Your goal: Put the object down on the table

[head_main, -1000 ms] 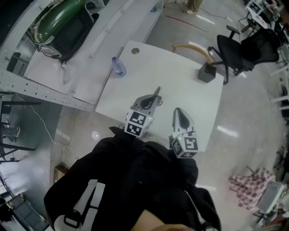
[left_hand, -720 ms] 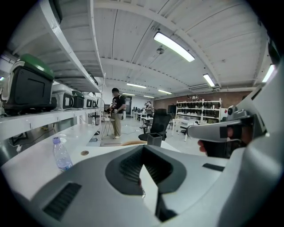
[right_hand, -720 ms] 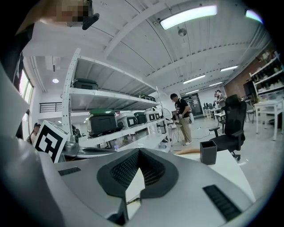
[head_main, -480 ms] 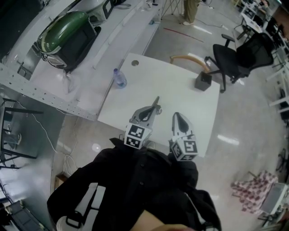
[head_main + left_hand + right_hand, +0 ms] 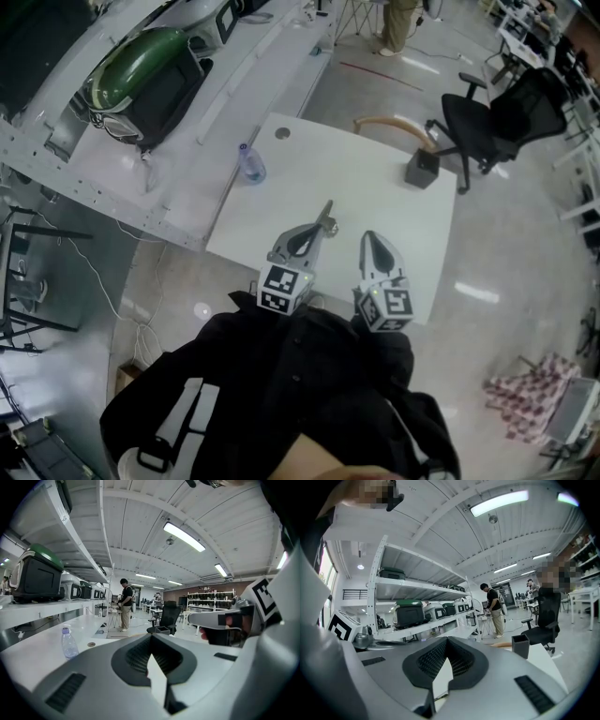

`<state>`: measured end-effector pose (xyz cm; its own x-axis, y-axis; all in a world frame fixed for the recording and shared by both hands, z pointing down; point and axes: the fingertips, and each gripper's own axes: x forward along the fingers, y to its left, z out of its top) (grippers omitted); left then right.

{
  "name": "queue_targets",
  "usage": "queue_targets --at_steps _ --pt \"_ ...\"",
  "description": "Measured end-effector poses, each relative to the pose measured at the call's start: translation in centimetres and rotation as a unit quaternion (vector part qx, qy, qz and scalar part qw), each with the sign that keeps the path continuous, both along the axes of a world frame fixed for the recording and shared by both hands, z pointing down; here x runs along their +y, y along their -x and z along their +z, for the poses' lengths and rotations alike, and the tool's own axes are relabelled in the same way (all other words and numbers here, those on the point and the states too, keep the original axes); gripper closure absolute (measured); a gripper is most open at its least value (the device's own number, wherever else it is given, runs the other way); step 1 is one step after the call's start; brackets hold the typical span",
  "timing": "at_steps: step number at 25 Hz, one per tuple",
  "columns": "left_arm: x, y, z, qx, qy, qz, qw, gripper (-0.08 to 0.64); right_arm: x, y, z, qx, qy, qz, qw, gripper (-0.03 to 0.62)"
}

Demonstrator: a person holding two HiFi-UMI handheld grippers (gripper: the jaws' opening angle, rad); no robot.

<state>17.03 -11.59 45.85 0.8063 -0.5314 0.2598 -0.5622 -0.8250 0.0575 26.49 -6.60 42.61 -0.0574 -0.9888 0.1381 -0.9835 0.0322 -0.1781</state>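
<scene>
Left gripper (image 5: pixel 325 221): held over the near part of the table, its jaws brought together at the tips. Only a thin wedge of white tabletop is seen between them in the left gripper view, and nothing is clamped.
Right gripper (image 5: pixel 368 240): held just beside the left one, to its right, also over the near part of the table. Its jaws are closed tip to tip and nothing is gripped.
Marker cubes: one is seen at the rear of each gripper, the left cube (image 5: pixel 284 286) and the right cube (image 5: pixel 384 306), both close to the dark-clad body (image 5: pixel 281 394).
Task's object: none is carried by either gripper, and which thing on the table is meant cannot be told.
Table (image 5: pixel 375 187): white, with a round hole (image 5: pixel 282 133) near the far edge.
Water bottle (image 5: pixel 249 165): stood upright at the table's left edge, well apart from both grippers.
Black box (image 5: pixel 422 170): set near the far right corner of the table.
Office chair (image 5: pixel 497 108): black, placed on the floor beyond that corner.
Shelving: a green-topped case (image 5: pixel 141 70) is seen on the white bench to the left.
Background: a standing person (image 5: pixel 124 603) is seen far off in the left gripper view.
</scene>
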Motion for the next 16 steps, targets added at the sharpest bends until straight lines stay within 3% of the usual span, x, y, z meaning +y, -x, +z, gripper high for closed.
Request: queue_targets --at_steps 16 --pt "0.3 0.8 -1.2 0.009 -0.015 -0.013 0.9998 0.558 0.5 0.1 -0.4 0.008 -0.009 -0.002 1.000 0.600"
